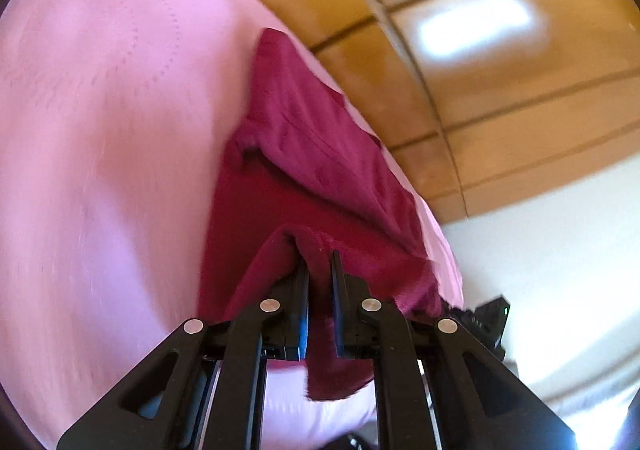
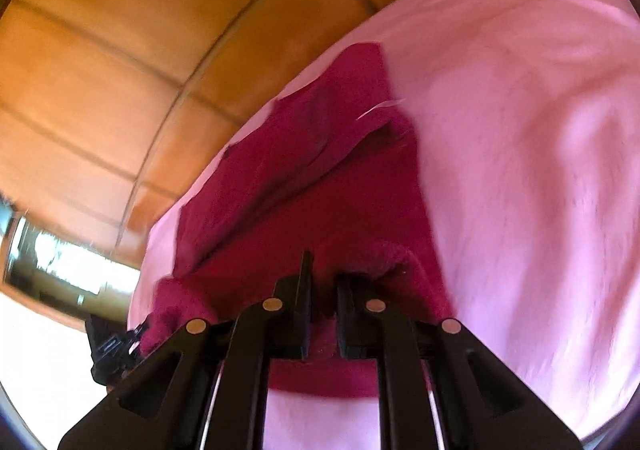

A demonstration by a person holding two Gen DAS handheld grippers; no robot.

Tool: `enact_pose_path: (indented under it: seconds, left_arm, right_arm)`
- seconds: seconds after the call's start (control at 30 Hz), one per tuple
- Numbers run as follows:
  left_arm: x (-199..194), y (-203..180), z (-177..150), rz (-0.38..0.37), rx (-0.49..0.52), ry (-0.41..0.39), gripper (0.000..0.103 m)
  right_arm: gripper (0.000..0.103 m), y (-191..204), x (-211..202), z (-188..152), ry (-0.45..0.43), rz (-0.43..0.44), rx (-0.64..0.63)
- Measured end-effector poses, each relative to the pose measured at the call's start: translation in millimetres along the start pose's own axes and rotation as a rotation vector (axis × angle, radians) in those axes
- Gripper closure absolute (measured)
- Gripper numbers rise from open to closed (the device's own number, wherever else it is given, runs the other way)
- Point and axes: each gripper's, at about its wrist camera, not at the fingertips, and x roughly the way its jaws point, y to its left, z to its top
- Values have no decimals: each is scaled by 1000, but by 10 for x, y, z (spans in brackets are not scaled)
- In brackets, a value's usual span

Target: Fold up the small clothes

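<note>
Covering most of both wrist views, a pink sheet is spread as the working surface, with a tiled orange-brown floor seen beyond its edge. Both pictures are smeared by motion blur, so fine detail is not reliable.

On the pink sheet a dark red garment is laid close to the sheet's edge. Its long axis is seen to run away from both grippers, from the near hem to a far corner that lies just short of the sheet's border. In the right wrist view the same garment is seen with an upper layer doubled diagonally over a lower one, and a small pale tag shows near the far end.

The left gripper is closed on the near hem of the garment; a strip of red cloth is pinched between the jaws and hangs down behind them. The right gripper is closed likewise on the same near edge, with cloth bunched over and between its jaws. A black part of the opposite gripper is glimpsed at the edge of each view, so the two grips are judged to sit side by side along the near hem.

The coming move is judged to turn on this: the garment's free length lies straight ahead of both grippers, and neither is clearly the nearer. An even forward carry would be required to bring the near hem to the far corner squarely.
</note>
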Motion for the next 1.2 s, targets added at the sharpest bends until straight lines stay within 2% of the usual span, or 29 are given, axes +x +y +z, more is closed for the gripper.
enact_pose_path:
  seconds: [0.03,0.1,0.13,0.17,0.2,0.23,0.27,0.37,0.5,0.53,0.63,0.67,0.7,0.73,0.77,0.8,0.9,1.07,1.2]
  left_arm:
    - [40,29,79,7,-23,8,95]
    - [67,18,167,4,-31,11,87]
    - [52,6,214,17,-36,-7,64]
    - [-20,13,225,7,-49,-40,43]
    - [-74,37,245,-11,-60,-64,40]
    - [-125,67,288,-28,-67,-82,40]
    - [-197,87,296,-26,-69,-100,40]
    - [-411,124,268,41,-1,-148,40]
    - [-470,175,-35,87,113,-102,34]
    - [-417,189,-153,102,144,-70,34]
    - [-266,228,-394,148,205,-2,35]
    - [-237,206,-431,163,228,-6,40]
    - [-222,173,-456,178,251,-11,52]
    - [-184,148,-458,174,257,14,75]
    - [-185,130,-455,194,252,6,85]
    - [-209,99,-457,198,262,-8,88]
    - [-332,44,-541,192,292,-25,91]
    - [-547,85,-772,168,287,-13,92]
    - [-643,182,-1025,169,257,28,92]
  right_arm:
    - [94,-40,16,25,-7,-6,20]
    - [88,-114,31,49,-8,23,53]
    - [83,-146,24,72,-11,43,68]
    - [63,-193,0,123,-17,70,78]
    - [34,-204,-56,119,-34,108,90]
    - [24,-191,-129,112,-65,133,98]
    - [16,-171,-218,105,-96,138,94]
    - [13,-191,-410,80,-122,135,74]
    - [13,-209,-560,-167,-95,30,-16]
    - [15,-210,-554,-245,-79,-1,-40]
    - [37,-163,-353,-436,-30,-111,-128]
    - [50,-149,-262,-458,-22,-150,-154]
    - [64,-148,-171,-494,-10,-178,-170]
    - [68,-138,-112,-491,-13,-196,-174]
    - [72,-104,-104,-489,-24,-210,-177]
    - [80,-92,-90,-466,-30,-211,-177]
    - [87,-1,-225,-499,-49,-204,-207]
    - [89,80,-468,-618,-39,-190,-235]
    - [89,3,-579,-824,20,-207,-228]
